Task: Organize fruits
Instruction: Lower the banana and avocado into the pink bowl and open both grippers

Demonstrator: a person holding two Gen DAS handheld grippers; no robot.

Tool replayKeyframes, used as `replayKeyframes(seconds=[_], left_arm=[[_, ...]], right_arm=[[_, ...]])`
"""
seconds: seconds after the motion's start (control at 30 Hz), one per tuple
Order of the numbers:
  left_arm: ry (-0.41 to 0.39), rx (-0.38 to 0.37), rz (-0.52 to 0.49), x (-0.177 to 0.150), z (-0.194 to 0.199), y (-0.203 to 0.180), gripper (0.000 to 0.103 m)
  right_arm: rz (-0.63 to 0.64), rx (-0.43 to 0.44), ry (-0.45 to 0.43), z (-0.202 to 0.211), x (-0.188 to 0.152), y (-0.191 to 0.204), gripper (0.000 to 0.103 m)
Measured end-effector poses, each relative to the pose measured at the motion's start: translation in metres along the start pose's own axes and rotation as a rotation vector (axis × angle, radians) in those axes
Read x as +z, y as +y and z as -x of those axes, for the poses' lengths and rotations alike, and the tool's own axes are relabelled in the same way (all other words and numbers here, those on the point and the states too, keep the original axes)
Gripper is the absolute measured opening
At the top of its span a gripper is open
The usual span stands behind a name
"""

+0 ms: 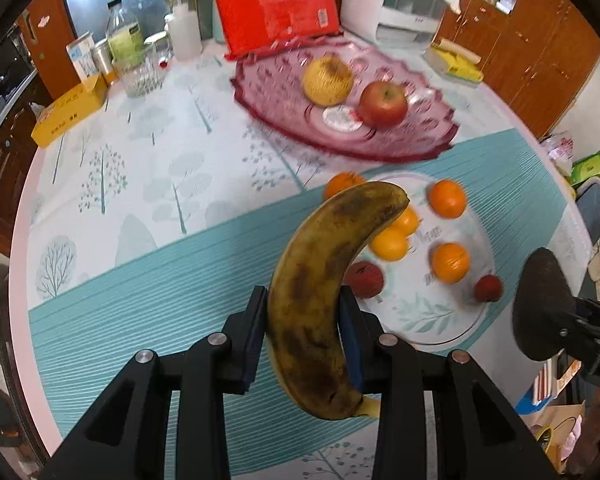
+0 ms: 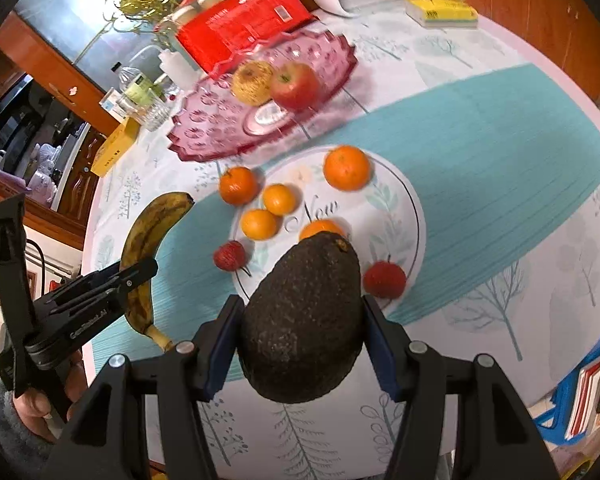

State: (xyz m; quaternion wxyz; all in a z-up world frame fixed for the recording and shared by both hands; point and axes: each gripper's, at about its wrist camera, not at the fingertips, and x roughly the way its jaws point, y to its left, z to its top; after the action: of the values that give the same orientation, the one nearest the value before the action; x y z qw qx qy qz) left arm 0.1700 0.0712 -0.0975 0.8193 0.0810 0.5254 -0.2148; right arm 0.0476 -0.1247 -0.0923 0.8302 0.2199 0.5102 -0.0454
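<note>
My left gripper (image 1: 303, 316) is shut on a brown-spotted banana (image 1: 324, 288), held above the table; it also shows in the right wrist view (image 2: 147, 248). My right gripper (image 2: 302, 320) is shut on a dark avocado (image 2: 304, 320), seen at the right in the left wrist view (image 1: 540, 304). A white plate (image 2: 396, 216) holds several oranges (image 2: 346, 168) and two red lychees (image 2: 384, 278). A pink glass tray (image 1: 283, 92) behind it holds a pear (image 1: 327, 80) and a red apple (image 1: 383, 103).
At the back stand a red package (image 1: 275, 12), a glass jar (image 1: 141, 72), bottles (image 1: 121, 36), a yellow box (image 1: 69, 114) and a yellow book (image 1: 454, 62). The round table's edge (image 1: 23, 216) curves at the left.
</note>
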Motion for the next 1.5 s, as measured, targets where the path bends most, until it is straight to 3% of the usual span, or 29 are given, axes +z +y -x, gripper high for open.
replayKeyframes(seconds=[0.3,0.5,0.7,1.03,1.2,1.5], left_arm=[[-0.078,-0.046,-0.019,0.035,0.034,-0.018,0.033],[-0.125,-0.051,-0.012,0.075,0.040,-0.032,0.033],[-0.120,0.027,0.069,0.125,0.003,-0.038,0.033],[-0.065,0.162,0.337,0.174,-0.071,-0.004,0.033],[-0.037,0.215,0.399,0.179,-0.094,0.001,0.033],[0.024,0.241,0.444,0.177,-0.121,-0.008,0.034]], right_arm=[[0.048,0.012,-0.068,0.020,0.038,0.014,0.059],[0.121,0.047,-0.101,0.019,0.092,0.023,0.059],[0.206,0.127,-0.075,-0.016,0.164,0.028,0.059],[0.311,0.049,-0.041,-0.099,0.260,0.002,0.059],[0.355,0.052,-0.012,-0.134,0.280,-0.001,0.059],[0.400,0.096,0.006,-0.152,0.291,0.007,0.060]])
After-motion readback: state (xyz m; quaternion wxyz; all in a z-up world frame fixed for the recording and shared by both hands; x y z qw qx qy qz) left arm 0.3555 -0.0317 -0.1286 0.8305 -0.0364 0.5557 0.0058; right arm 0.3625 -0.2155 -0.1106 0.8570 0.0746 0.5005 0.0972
